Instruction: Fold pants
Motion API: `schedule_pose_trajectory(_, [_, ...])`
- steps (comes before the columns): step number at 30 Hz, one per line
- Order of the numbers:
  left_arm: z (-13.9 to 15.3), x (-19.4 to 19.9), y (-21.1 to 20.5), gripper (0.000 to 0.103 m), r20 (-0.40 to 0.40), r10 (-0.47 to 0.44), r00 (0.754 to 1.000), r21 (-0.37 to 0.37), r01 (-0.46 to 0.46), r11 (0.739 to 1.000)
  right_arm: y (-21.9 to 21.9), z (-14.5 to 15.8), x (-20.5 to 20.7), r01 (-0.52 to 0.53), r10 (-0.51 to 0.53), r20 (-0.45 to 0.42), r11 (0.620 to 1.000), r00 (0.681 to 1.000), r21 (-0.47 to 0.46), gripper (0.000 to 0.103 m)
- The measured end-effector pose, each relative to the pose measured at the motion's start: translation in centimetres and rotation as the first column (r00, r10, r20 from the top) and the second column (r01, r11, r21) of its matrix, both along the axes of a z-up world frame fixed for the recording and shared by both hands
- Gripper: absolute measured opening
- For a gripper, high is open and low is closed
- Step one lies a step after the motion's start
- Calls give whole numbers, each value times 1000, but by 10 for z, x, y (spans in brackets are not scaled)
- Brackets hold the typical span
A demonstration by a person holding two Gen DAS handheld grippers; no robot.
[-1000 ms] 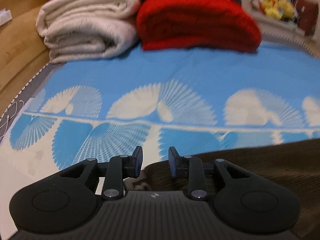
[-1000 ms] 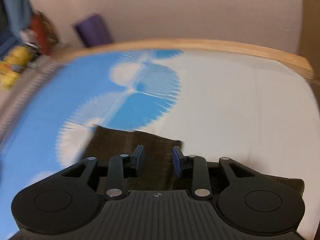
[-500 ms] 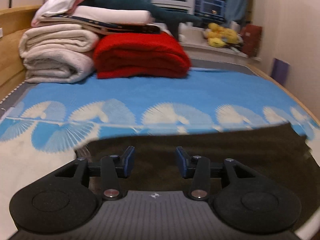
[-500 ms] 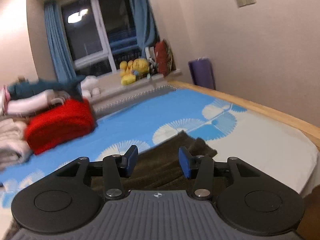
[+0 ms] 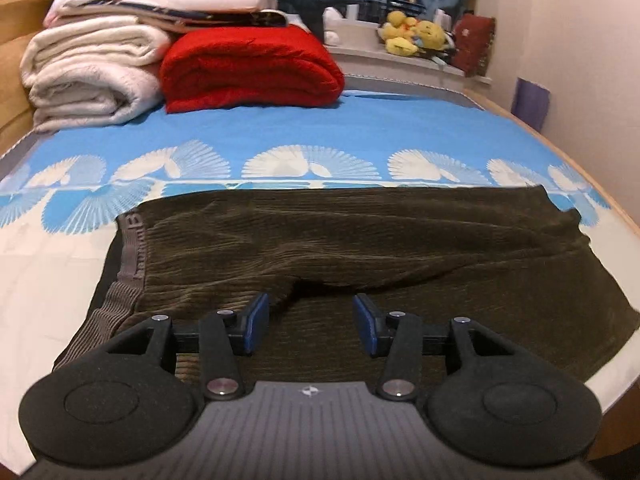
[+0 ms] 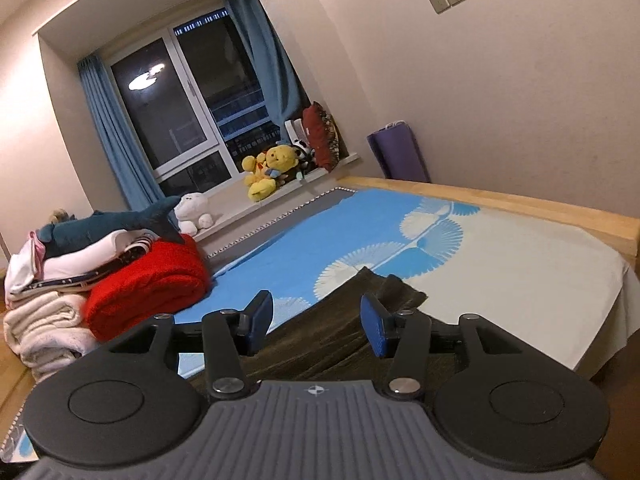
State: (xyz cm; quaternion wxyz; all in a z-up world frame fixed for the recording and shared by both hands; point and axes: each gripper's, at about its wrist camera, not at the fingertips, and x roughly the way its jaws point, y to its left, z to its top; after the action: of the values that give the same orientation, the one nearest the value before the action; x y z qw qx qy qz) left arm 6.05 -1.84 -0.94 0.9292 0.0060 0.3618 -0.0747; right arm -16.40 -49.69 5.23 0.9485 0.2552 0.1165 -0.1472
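Dark olive corduroy pants [image 5: 360, 240] lie spread flat across the bed, waistband [image 5: 130, 248] at the left, leg ends at the right. My left gripper [image 5: 312, 322] is open and empty, hovering above the near edge of the pants. In the right wrist view the pants [image 6: 344, 328] show as a dark strip below the fingers, with the leg ends [image 6: 394, 292] beyond. My right gripper [image 6: 320, 324] is open and empty, raised above the pants and looking across the room.
The bed sheet [image 5: 360, 128] is blue and white with fan patterns. A red folded blanket [image 5: 248, 68] and a stack of cream blankets [image 5: 88, 72] sit at the far left. Plush toys [image 6: 268, 168] line the windowsill. The wooden bed frame [image 6: 520, 208] runs along the right, beside the wall.
Both grippers have opened wider and pulled back and up from the pants. The views tilted up, so the whole pants and the room now show.
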Motion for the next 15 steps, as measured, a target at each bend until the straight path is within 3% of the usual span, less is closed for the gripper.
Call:
schedule_pose_trajectory(7, [14,0,32,51,7,43,999,-24,-43,999,27,-2,34,-102,103,5,994,995,-26,51])
schedule_pose_trajectory(11, [-2,6,42,51,-5,55,998,-40,-56,998,46,-4,66,-176,175,-22,983,984,-46,51])
schedule_pose_trajectory(13, [-14,16,39,47,-55,70,996,3,-70,998,54,-6,80,-203,200,-51,978,978,-53,51])
schedule_pose_trajectory(15, [-17,21,37,45,-47,60,997,26,-59,998,60,-8,95,-227,223,-74,973,972,-46,51])
